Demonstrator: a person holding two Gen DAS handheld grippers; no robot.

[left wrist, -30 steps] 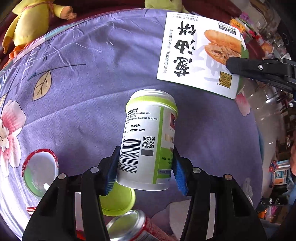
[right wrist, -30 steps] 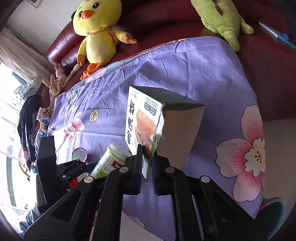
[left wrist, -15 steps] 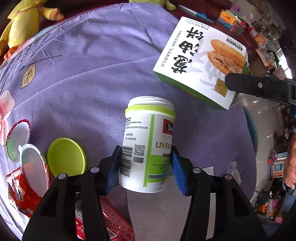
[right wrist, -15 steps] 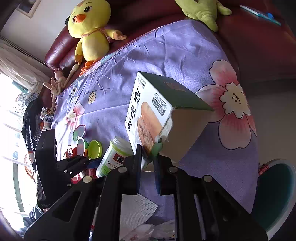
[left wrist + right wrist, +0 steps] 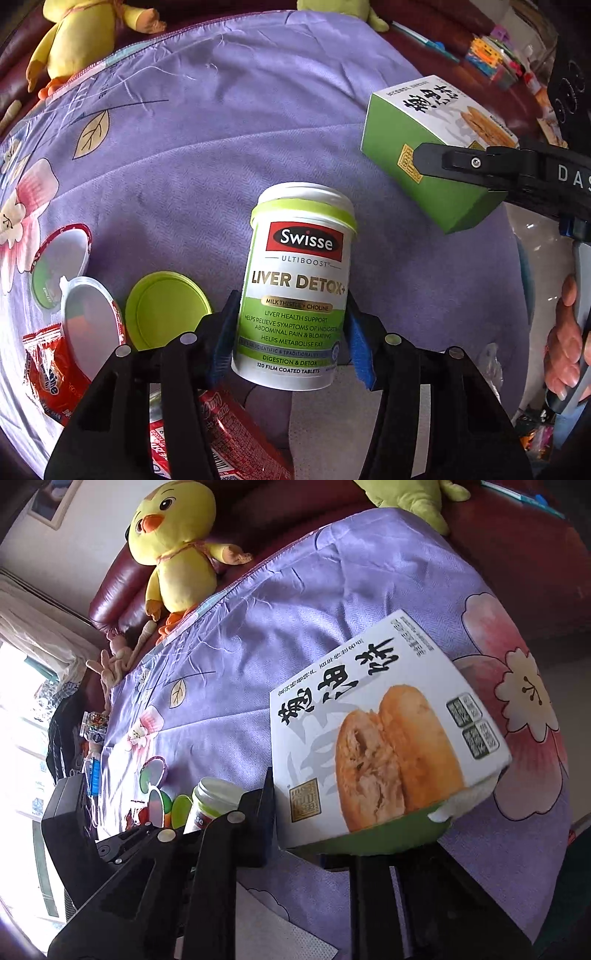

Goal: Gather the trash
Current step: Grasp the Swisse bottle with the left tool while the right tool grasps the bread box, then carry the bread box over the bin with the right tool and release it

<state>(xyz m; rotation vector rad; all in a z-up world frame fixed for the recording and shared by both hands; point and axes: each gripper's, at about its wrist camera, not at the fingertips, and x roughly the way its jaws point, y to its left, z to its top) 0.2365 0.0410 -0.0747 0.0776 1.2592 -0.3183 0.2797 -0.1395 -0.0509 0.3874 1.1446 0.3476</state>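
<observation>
My left gripper [image 5: 290, 341] is shut on a white and green Swisse tablet bottle [image 5: 297, 288] and holds it upright above the purple flowered cloth [image 5: 207, 147]. The bottle also shows in the right wrist view [image 5: 212, 803]. My right gripper [image 5: 314, 830] is shut on a white and green food box [image 5: 384, 753] with a bun picture, held tilted above the cloth. The box and the right gripper's finger [image 5: 480, 166] show at the right of the left wrist view [image 5: 428, 147].
A green lid [image 5: 166, 314], a clear lid [image 5: 88, 317], a red-rimmed lid [image 5: 59, 258], a red wrapper [image 5: 48, 380], a red can [image 5: 229, 435] and a white napkin [image 5: 332, 424] lie at the near edge. A yellow plush duck [image 5: 177, 550] sits on the red sofa [image 5: 517, 554].
The box has turned in my right gripper so its printed face points up and its green side shows. The bottle has rotated, showing its front label. Both grippers drew back slightly.
</observation>
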